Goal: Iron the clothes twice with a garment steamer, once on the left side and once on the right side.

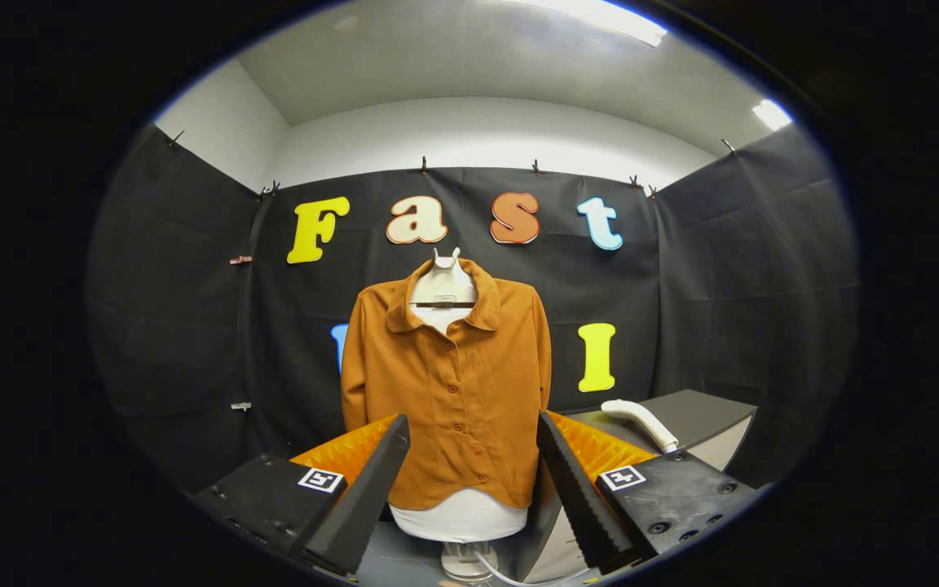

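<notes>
Spread wide and holding nothing, the gripper (469, 456) faces a garment display inside a cloth-walled booth, its two fingers (372, 481) framing the lower half of the shirt from a distance, with open air between them and the fabric. Beyond the fingers, a rust-orange button-front shirt (449, 391) hangs squarely on a white mannequin torso (460, 515), collar open at the neck (443, 287), sleeves falling straight at both sides, hem ending above the torso's bare white base. Below that base, a pale stand (465, 562) carries the form, and a thin light cord (502, 575) trails off beside it. To the shirt's right, near its sleeve, a white garment steamer (641, 420) lies on a dark-topped table (706, 416), handle angled toward the fingers and clear of the cloth. Behind the shirt, the black cloth wall (192, 326) closes the booth, with white wall and ceiling (469, 73) above it.
</notes>
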Demonstrator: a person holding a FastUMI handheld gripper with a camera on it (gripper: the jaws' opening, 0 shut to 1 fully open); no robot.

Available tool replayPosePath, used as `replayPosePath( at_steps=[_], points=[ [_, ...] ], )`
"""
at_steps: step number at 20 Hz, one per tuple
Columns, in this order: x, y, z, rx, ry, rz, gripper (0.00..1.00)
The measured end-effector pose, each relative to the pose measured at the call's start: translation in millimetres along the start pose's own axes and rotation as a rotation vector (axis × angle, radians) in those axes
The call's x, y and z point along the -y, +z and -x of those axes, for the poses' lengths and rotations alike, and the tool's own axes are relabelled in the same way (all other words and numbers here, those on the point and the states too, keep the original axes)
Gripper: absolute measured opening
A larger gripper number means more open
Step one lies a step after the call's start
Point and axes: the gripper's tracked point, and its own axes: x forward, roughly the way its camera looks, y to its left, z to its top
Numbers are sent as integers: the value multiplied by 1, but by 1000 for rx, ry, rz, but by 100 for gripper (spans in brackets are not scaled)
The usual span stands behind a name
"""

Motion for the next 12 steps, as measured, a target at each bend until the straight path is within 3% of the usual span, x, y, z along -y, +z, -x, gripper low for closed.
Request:
replayPosePath(
  at_steps=[12],
  points=[
    [-5, -6, -11, -15, -36, 6, 98]
  ],
)
